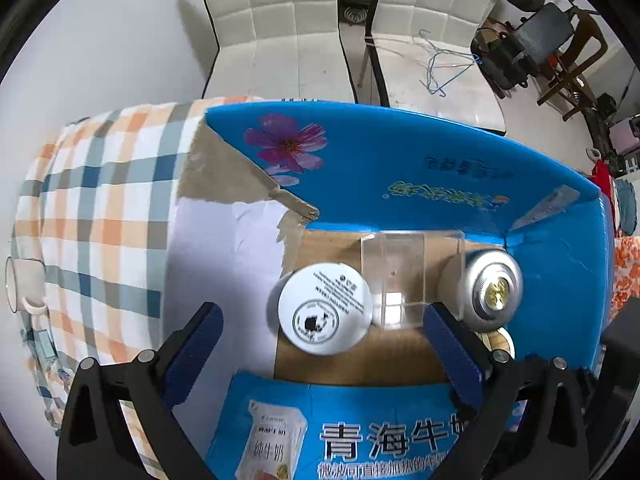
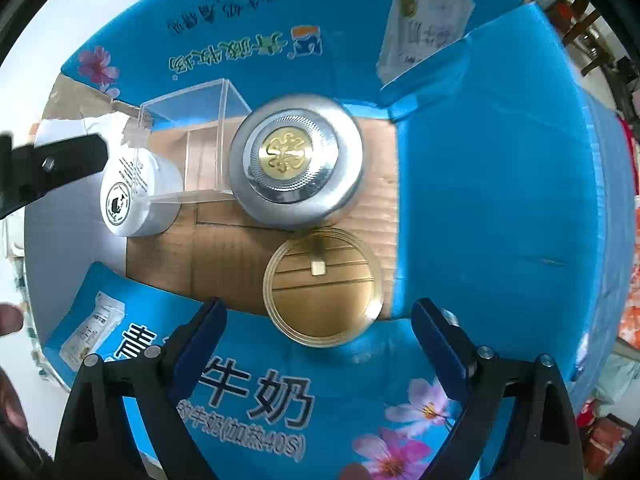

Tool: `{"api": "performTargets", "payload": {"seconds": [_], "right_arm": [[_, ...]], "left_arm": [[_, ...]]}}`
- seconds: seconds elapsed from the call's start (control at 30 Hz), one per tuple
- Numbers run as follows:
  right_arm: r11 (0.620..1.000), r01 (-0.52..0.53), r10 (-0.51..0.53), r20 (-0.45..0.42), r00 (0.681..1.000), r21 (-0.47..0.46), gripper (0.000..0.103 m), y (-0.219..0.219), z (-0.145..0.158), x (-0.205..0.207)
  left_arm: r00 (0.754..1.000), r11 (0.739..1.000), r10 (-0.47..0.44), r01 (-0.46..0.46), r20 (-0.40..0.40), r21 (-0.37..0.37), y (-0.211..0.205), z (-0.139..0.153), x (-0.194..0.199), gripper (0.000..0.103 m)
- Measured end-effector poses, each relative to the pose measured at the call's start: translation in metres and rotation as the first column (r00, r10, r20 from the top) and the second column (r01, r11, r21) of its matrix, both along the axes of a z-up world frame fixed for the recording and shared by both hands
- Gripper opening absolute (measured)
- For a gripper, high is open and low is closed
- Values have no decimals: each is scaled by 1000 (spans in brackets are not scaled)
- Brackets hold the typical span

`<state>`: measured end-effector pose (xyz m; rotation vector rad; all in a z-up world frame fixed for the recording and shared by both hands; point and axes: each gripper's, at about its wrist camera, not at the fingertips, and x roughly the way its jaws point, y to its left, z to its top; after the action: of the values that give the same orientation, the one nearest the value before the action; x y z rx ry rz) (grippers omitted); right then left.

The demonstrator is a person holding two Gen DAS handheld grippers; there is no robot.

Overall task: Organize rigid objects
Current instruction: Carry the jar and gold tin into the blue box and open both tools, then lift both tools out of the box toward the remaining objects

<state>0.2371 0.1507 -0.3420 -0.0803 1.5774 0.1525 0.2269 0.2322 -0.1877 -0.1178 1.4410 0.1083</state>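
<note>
A blue cardboard box (image 2: 500,200) with its flaps folded out lies open on a checked cloth (image 1: 92,200). At the left edge of the cloth stands a white mug (image 1: 24,288).

Four things sit on the brown floor of the box. Near the left edge is a white jar (image 2: 136,196) with a round white lid. Just beside it, toward the back edge, is a clear plastic box (image 2: 192,144), and it touches the jar. Next comes a round silver tin (image 2: 296,164) with a gold flower on top, right beside the clear box. In front of the tin, by the front edge, lies a flat gold lid (image 2: 324,292).

The left gripper (image 1: 322,344) is wide open over the white jar and holds nothing. The right gripper (image 2: 320,336) is wide open too, over the gold lid, and holds nothing.
</note>
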Motion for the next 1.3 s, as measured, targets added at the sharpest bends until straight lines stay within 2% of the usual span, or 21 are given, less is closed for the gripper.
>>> {"api": "performTargets", "payload": {"seconds": [0.33, 0.83, 1.03, 1.3], "right_arm": [[999, 14, -10, 111, 994, -42, 96, -10, 61, -32], [998, -33, 17, 275, 961, 56, 96, -18, 175, -99], [995, -62, 33, 326, 945, 80, 96, -17, 206, -118], [994, -45, 8, 350, 937, 99, 96, -44, 225, -133]], "left_arm": [[996, 1000, 0, 0, 84, -3, -11, 42, -40, 103], [973, 1000, -19, 18, 228, 8, -35, 130, -104, 103], [958, 999, -47, 40, 284, 29, -45, 161, -122, 103], [949, 999, -47, 40, 310, 30, -57, 175, -135, 103]]}}
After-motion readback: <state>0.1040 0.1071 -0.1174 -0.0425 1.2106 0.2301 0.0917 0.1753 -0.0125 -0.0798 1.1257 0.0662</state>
